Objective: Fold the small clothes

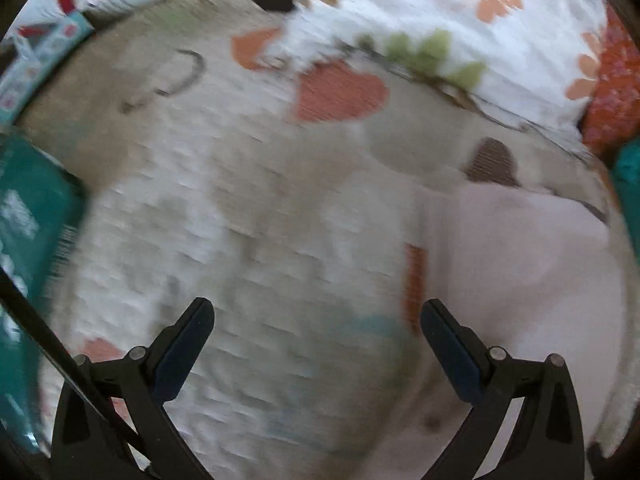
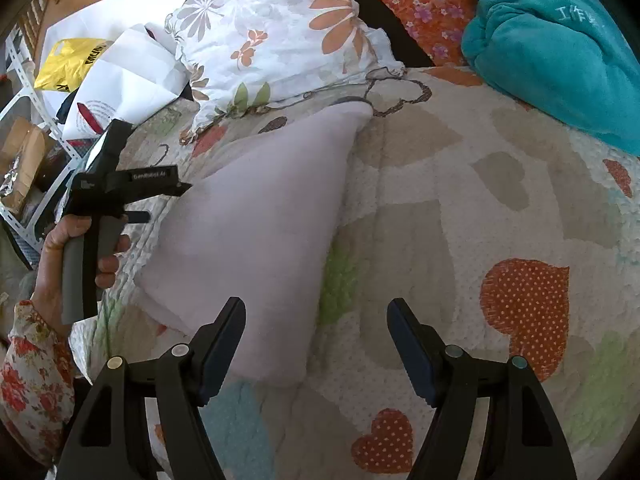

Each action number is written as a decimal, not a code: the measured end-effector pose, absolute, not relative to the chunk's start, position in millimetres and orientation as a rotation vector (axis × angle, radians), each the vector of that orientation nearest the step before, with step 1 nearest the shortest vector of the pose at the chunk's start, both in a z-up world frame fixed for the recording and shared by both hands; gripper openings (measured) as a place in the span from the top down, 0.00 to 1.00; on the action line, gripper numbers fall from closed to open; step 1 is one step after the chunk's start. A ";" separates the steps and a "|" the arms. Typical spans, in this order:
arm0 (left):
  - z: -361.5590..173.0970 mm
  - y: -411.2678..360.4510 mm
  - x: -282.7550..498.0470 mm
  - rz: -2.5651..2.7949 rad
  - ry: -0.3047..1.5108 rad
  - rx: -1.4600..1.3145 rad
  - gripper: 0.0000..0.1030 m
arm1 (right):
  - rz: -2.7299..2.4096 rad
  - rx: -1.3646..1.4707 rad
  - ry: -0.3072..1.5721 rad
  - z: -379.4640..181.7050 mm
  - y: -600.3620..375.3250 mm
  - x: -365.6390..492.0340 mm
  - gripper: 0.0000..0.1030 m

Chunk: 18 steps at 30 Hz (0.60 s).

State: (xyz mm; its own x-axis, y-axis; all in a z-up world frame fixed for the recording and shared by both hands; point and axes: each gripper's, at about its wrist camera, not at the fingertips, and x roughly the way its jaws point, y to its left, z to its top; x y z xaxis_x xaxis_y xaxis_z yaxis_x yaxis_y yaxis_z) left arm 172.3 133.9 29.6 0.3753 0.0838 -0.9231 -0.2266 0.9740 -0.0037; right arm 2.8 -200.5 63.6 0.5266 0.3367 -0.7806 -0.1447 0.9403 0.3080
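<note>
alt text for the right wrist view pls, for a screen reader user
A pale pink garment lies flat on a heart-patterned quilt, with the open, empty right gripper hovering over its near edge. At left, a hand holds the left gripper beside the garment; a floral pillow and a teal towel lie behind.

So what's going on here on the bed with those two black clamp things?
A person is folding a small pale pink garment that lies on a heart-patterned quilt. Each hand holds a two-finger gripper. The right gripper is open and empty, over the garment's near corner. The left gripper is also open and holds nothing; the person's left hand has it beside the garment's edge.
</note>
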 end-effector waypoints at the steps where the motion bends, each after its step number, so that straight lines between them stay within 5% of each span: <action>1: 31.7 138.0 171.0 0.201 1.165 -0.153 0.00 | 0.290 0.215 0.972 64.7 -200.9 2.6 0.24; 18: 37.3 73.3 -6.9 -0.058 1.105 -0.155 0.00 | 0.192 0.133 0.907 76.3 -200.5 -40.7 0.22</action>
State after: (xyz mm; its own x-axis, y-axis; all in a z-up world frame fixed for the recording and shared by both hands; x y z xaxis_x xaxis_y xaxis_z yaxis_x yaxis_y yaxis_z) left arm -6.9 73.3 37.3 0.4489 -0.1237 -0.8850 -0.0306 0.9877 -0.1535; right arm -40.7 -200.5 76.3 0.6008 0.2210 -0.7683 -0.1091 0.9747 0.1951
